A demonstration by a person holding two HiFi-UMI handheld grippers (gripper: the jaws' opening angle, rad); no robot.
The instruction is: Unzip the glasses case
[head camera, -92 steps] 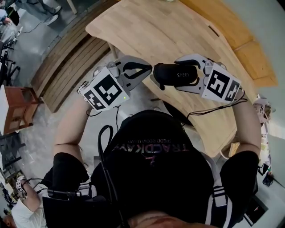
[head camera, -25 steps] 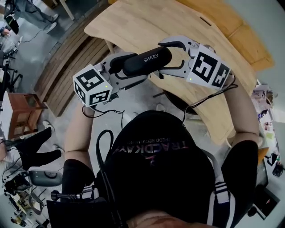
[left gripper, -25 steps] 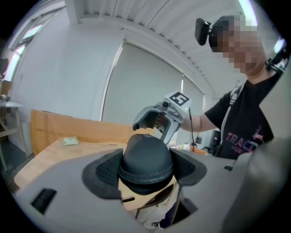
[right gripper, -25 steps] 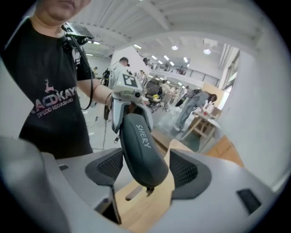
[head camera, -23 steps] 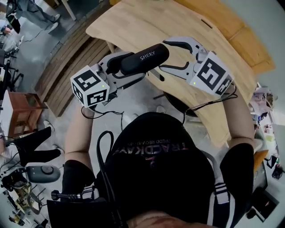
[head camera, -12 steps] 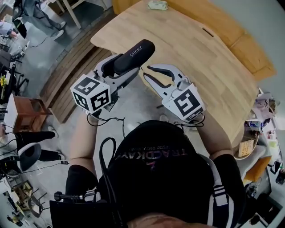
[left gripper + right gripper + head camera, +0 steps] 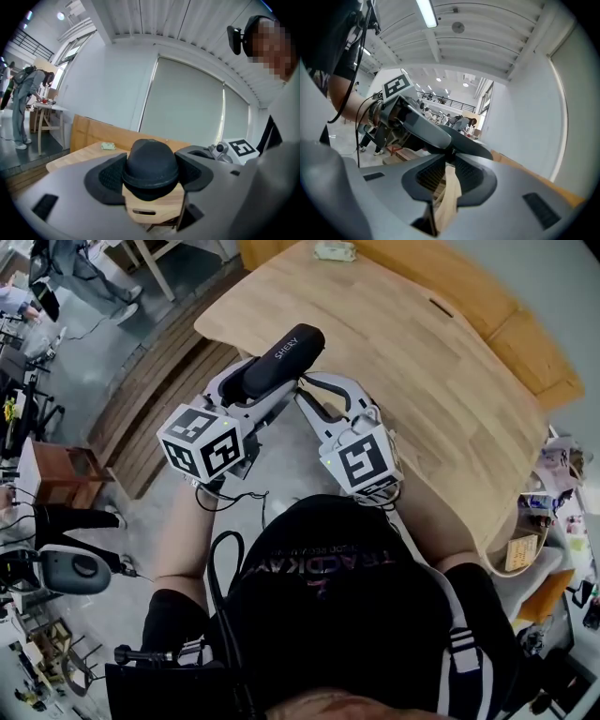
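Note:
The black glasses case (image 7: 281, 357) is held in the air over the table's near edge, its lettered side up. My left gripper (image 7: 262, 381) is shut on its near end; in the left gripper view the rounded end (image 7: 150, 164) sits clamped between both pads. My right gripper (image 7: 302, 388) reaches in from the right to the case's side. Its jaws have just been closing. In the right gripper view its tips (image 7: 450, 158) meet on a small dark tab at the seam of the case (image 7: 436, 133), the zipper pull.
The light wooden table (image 7: 422, 352) spreads beyond the grippers, with a small green object (image 7: 335, 251) at its far edge. Wooden slatted steps (image 7: 150, 409) lie to the left. The person's torso fills the lower frame. People stand at benches far off.
The right gripper swung from the case's far right end round to its near side and its wide jaws closed. The left gripper tipped the case further away from the person.

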